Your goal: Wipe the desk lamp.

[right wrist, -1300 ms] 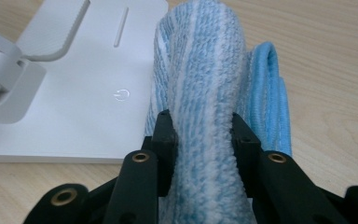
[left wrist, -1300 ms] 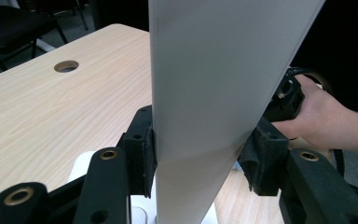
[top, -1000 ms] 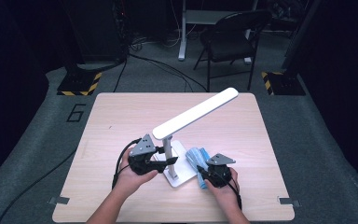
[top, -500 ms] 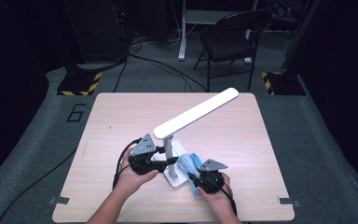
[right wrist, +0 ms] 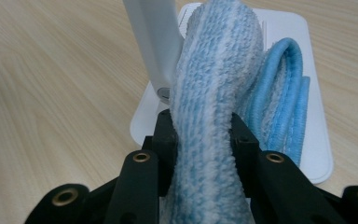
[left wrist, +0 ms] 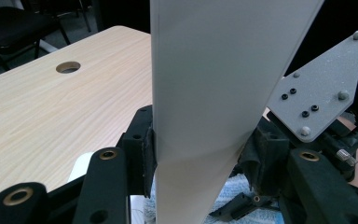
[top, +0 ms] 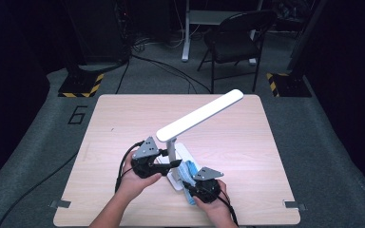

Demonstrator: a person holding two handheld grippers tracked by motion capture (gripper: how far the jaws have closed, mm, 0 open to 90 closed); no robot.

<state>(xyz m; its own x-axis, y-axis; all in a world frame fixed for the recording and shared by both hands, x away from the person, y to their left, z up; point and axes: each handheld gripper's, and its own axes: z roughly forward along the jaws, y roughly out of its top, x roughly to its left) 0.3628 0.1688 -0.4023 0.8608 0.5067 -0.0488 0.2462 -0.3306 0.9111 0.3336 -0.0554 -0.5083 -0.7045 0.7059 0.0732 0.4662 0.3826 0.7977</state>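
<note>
A white desk lamp stands near the table's front middle, its long head (top: 199,116) slanting up to the right above its flat base (top: 184,153). My left gripper (top: 172,164) is shut on the lamp's upright post (left wrist: 205,93), one pad on each side of it (left wrist: 198,154). My right gripper (top: 190,183) is shut on a folded blue and white terry cloth (right wrist: 214,93). The cloth (top: 188,172) lies over the base (right wrist: 307,154), right beside the post (right wrist: 151,42). The right gripper's grey plate (left wrist: 321,93) sits close behind the post in the left gripper view.
The wooden table (top: 247,137) has a round cable hole (left wrist: 68,67). A black chair (top: 237,40) and two yellow-black striped stands (top: 81,85) are on the floor beyond the far edge. Bare tabletop lies to the left, right and back of the lamp.
My right gripper has slid left along the lamp base with the cloth, closer to the post and the left gripper. The left gripper and the lamp have stayed still.
</note>
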